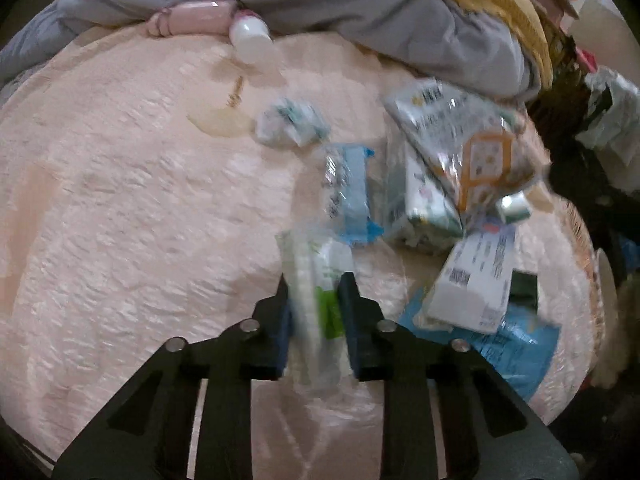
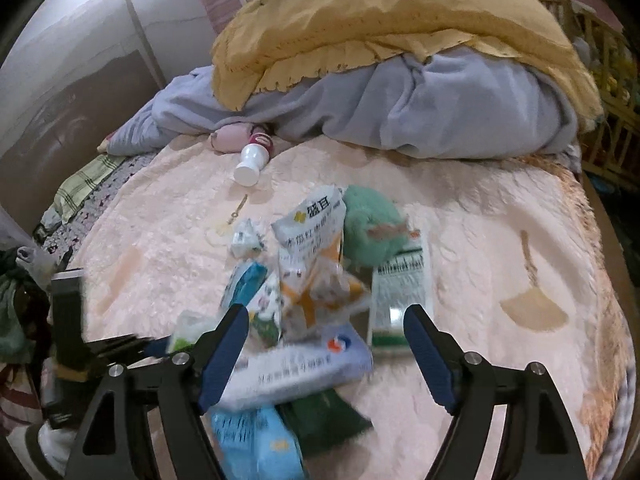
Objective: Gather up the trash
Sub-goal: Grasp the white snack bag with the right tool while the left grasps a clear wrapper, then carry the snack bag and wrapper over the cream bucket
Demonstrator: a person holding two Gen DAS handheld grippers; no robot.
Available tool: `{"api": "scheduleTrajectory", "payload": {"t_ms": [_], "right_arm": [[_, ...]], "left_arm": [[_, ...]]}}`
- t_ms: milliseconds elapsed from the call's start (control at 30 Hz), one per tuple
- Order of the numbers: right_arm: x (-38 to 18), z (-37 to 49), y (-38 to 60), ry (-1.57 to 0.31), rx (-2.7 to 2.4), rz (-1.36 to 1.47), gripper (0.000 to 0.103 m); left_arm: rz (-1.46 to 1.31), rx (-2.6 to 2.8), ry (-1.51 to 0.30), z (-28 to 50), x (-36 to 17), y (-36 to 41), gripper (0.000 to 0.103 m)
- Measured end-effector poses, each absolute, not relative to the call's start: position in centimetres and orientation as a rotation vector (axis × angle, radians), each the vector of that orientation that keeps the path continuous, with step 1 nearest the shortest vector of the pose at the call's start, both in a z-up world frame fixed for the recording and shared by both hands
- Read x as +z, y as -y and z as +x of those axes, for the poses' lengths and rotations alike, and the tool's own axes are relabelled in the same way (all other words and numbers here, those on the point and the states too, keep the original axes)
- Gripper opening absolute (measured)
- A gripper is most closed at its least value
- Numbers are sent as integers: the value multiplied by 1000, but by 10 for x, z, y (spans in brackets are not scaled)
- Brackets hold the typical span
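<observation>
- 2 grippers over a pink bedspread (image 1: 120, 200) w/ a heap of trash wrappers on it.
- Left gripper (image 1: 314, 300): jaws narrow, pads pressed on both sides of a clear wrapper (image 1: 316, 280) w/ white and green print. Wrapper stands up between the fingers, its lower end trailing toward the cam. Blurred, so print not readable.
- Same gripper shows at the left edge of the right wrist view (image 2: 132, 346), pointing into the heap's left side.
- Right gripper (image 2: 326, 346): jaws wide apart, nothing gripped. A white box (image 2: 296, 372) w/ a red-blue logo lies flat between and under the fingers; left pad looks near or on its edge, cannot tell if touching.
- Heap, rest: large white-orange bag (image 2: 316, 264) in the middle, leaning on other packs; blue-white pack (image 1: 352, 196) to its left; crumpled small wrapper (image 1: 292, 122) at the far-left end; light-blue packet (image 2: 256, 444) nearest the right cam, partly under the white box; white-green carton (image 2: 400, 292) lying flat on the right.
- Green plush thing (image 2: 372, 224) just behind the carton, touching the heap.
- White bottle (image 2: 252, 162) on its side, well apart from the heap, near a grey blanket (image 2: 400, 108).
- Yellow quilt (image 2: 380, 20) piled on top of the grey blanket at the far end of the bed.
</observation>
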State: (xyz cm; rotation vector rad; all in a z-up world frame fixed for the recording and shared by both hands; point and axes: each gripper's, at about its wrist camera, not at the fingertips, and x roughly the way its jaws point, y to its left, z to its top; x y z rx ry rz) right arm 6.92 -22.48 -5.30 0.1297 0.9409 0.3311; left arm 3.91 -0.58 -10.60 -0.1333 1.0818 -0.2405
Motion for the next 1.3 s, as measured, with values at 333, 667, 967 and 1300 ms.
{"api": "scheduleTrajectory", "payload": {"t_ms": [333, 667, 967, 1300], "right_arm": [[-100, 118, 209, -1027, 397, 222, 37], [-49, 65, 231, -863, 424, 183, 35], [-24, 12, 271, -808, 375, 189, 35], [-19, -38, 331, -781, 260, 191, 35]], "left_arm": [[-182, -249, -1020, 41, -77, -17, 14], [-235, -336, -977, 36, -41, -9, 13], [-185, -440, -950, 15, -16, 46, 13], [-69, -542, -942, -2, -10, 133, 13]]}}
